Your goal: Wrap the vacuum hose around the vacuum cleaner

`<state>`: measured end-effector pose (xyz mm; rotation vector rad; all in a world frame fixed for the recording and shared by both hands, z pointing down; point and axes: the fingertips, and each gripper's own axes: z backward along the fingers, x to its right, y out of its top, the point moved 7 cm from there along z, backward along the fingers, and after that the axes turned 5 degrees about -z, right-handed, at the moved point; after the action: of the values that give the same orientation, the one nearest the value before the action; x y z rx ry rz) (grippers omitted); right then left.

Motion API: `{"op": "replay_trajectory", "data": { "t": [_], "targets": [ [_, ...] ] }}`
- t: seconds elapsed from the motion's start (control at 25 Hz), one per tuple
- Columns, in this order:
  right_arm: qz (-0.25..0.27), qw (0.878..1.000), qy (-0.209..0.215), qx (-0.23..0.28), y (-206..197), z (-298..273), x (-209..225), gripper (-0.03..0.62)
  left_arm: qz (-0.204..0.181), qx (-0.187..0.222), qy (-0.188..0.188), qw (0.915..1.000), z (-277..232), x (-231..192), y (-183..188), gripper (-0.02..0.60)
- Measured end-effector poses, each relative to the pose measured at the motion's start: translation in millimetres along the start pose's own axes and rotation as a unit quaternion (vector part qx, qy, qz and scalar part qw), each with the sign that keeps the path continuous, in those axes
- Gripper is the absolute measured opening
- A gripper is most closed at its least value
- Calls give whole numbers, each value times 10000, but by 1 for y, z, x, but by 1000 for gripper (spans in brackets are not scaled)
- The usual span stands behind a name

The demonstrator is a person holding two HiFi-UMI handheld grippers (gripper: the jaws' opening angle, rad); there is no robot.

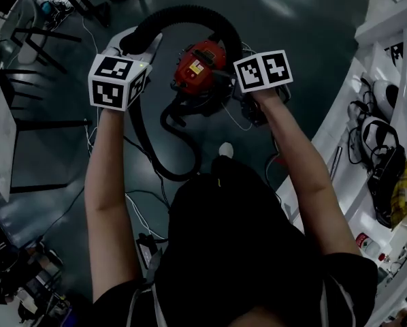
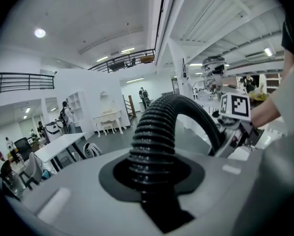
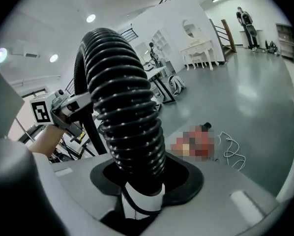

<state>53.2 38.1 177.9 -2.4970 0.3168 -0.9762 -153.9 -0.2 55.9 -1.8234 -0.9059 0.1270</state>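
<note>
A black ribbed vacuum hose [image 1: 183, 12] arches over the red vacuum cleaner [image 1: 200, 67], which sits on the dark floor. My left gripper [image 1: 139, 43] is shut on the left end of the arch. In the left gripper view the hose [image 2: 154, 141] rises from between the jaws and bends right. My right gripper [image 3: 142, 181] is shut on the hose [image 3: 125, 122] at the arch's right end, under its marker cube [image 1: 263, 70]. A lower loop of hose [image 1: 166, 159] lies on the floor in front of the cleaner.
White counters with headsets and gear [image 1: 384, 135] run along the right. Dark table and chair frames [image 1: 33, 39] stand at the left. Thin cables [image 1: 139, 210] trail on the floor near my legs, and a white cord [image 3: 231, 151] lies by the cleaner.
</note>
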Motion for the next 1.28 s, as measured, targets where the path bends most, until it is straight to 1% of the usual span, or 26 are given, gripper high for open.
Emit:
{"op": "replay_trajectory", "data": {
  "t": [0.32,0.48,0.64,0.72,0.84,0.92,1.04,1.16,1.28],
  "targets": [
    [-189,9984,493,184,21,-4,7,164,-44,-40,507,9987,-7,-1,21,114],
    [-219,9974,629,272,27,-1,7,164,-56,-50,580,9983,-8,0,32,114],
    [-194,9966,694,389,40,4,1,164,-27,22,617,9981,-7,-6,44,114],
    [-208,9964,694,442,44,6,1,164,-32,47,610,9981,-8,-9,49,114],
    [-285,9962,647,506,49,7,3,164,-150,59,582,9982,-12,-13,52,114],
    [-366,9958,641,533,49,5,4,164,-196,93,506,9985,-17,-15,52,114],
    [-466,9951,650,574,50,1,5,164,-28,176,293,9994,-26,-18,50,114],
    [-490,9959,480,598,53,-2,8,164,182,132,81,9997,-35,-23,42,114],
    [-536,9962,320,603,54,-7,15,164,173,82,-41,9998,-45,-28,34,114]
  ]
}}
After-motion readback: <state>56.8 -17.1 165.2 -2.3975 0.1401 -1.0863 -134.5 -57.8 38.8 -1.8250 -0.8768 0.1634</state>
